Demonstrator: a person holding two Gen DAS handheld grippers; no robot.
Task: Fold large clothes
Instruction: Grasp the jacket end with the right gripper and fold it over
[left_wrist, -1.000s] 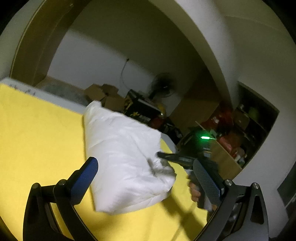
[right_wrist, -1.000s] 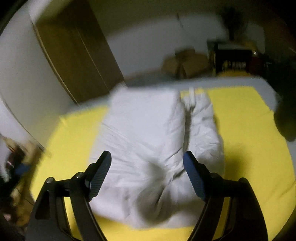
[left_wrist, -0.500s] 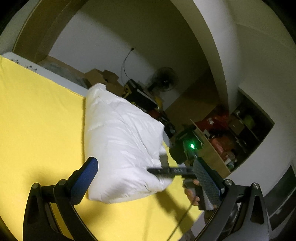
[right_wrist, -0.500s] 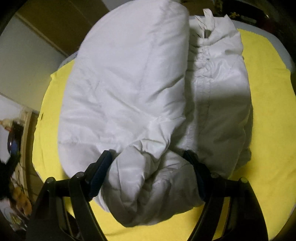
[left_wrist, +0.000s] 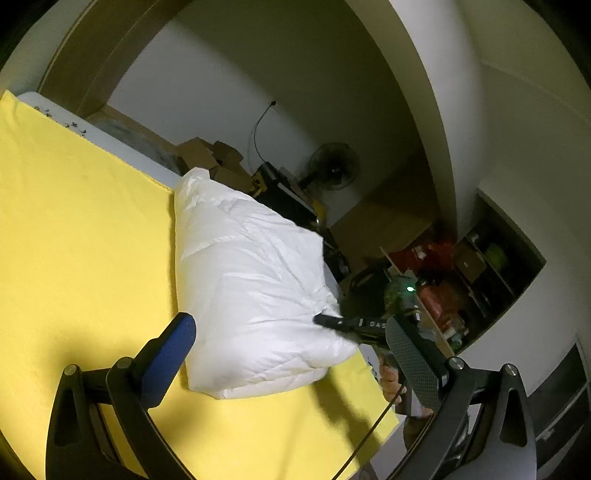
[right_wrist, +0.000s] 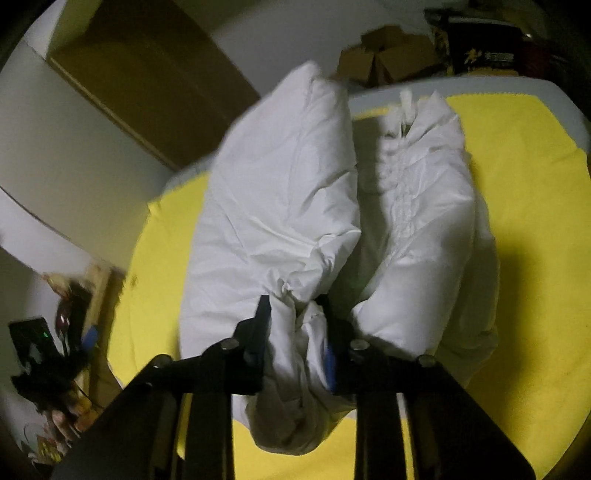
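Nearest, the right gripper is closing its jaws, a bunched fold of the white padded jacket between them at its near end. The left gripper hangs wide with nothing between its fingers. The jacket lies folded lengthwise on the yellow cloth. Beyond stand cardboard boxes and a fan.

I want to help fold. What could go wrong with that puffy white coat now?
The right gripper is closing on only a small bunch of the white puffy coat, so the slick cloth might slip out. The coat's far end reaches the edge of the yellow cloth, so pulling might drag it off.
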